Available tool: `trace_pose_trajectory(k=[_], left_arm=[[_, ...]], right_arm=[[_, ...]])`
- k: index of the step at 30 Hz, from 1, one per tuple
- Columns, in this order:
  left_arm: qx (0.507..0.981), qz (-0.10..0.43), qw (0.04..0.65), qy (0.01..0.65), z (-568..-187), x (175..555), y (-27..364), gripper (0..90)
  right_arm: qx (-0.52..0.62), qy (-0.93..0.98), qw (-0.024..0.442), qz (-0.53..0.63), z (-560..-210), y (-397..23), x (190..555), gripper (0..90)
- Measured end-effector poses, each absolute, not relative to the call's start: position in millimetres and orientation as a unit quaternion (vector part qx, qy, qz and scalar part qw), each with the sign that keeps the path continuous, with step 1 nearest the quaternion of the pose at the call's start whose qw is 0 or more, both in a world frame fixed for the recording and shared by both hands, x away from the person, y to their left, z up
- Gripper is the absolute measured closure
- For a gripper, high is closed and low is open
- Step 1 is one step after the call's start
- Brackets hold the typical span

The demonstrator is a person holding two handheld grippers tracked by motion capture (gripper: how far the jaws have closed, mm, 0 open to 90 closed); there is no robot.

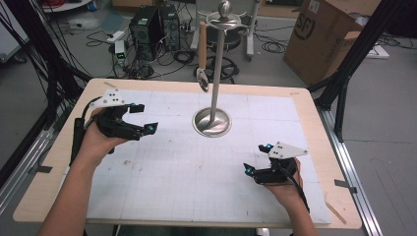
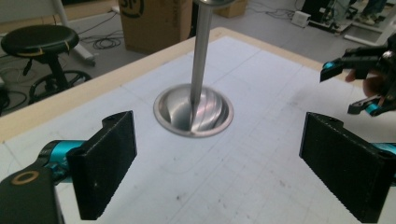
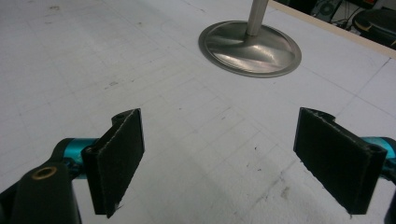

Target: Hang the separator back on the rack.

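Spoon (image 1: 202, 58) hangs by its pale wooden handle from the top ring of the metal stand (image 1: 216, 73), bowl end down, a short way above the table (image 1: 196, 167) and just beside the pole. It is the thing nearest the left gripper (image 1: 139, 119), ahead of it and higher, with clear air between the two. That gripper's jaws stand wide apart with nothing between them; in the left gripper view the black pads (image 2: 109, 163) frame the stand's round base (image 2: 194, 111) straight ahead on the white mat. The right gripper (image 1: 257, 158) sits low over the near right of the table, its jaws likewise spread and empty, the stand's base (image 3: 250, 46) ahead of it and somewhat to its right.

Judging by looks, the spoon is light and rigid: a wooden handle with a metal working end. The wood should give the pads good friction, while the metal end looks smooth and likely to slip. The best hold seems to be across the middle of the handle, pads on its opposite sides, clear of the hook at the top so the spoon can be lifted up and off. Hung freely, it may swing or knock the pole when touched, so a slow, square approach would suit. The stand looks top-heavy on one slim pole; a sideways pull might tip it.
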State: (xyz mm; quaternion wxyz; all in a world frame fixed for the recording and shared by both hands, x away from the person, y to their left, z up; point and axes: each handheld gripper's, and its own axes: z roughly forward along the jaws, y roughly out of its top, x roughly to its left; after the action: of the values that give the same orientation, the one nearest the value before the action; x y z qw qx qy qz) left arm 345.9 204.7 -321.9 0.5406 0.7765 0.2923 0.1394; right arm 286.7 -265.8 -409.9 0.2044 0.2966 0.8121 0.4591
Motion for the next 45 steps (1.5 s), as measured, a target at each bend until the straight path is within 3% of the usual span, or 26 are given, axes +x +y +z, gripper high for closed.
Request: trace_pose_trajectory(k=[21, 45], left_arm=[[0.797, 0.122, 0.529, 0.263, -361, 301, 200, 6.8], [0.823, 0.085, 0.495, 0.265, -399, 306, 195, 1.7]], right_arm=[[0.297, 0.811, 0.211, 0.458, -405, -267, 284, 15.0], [0.305, 0.808, 0.201, 0.463, -412, -275, 289, 15.0]])
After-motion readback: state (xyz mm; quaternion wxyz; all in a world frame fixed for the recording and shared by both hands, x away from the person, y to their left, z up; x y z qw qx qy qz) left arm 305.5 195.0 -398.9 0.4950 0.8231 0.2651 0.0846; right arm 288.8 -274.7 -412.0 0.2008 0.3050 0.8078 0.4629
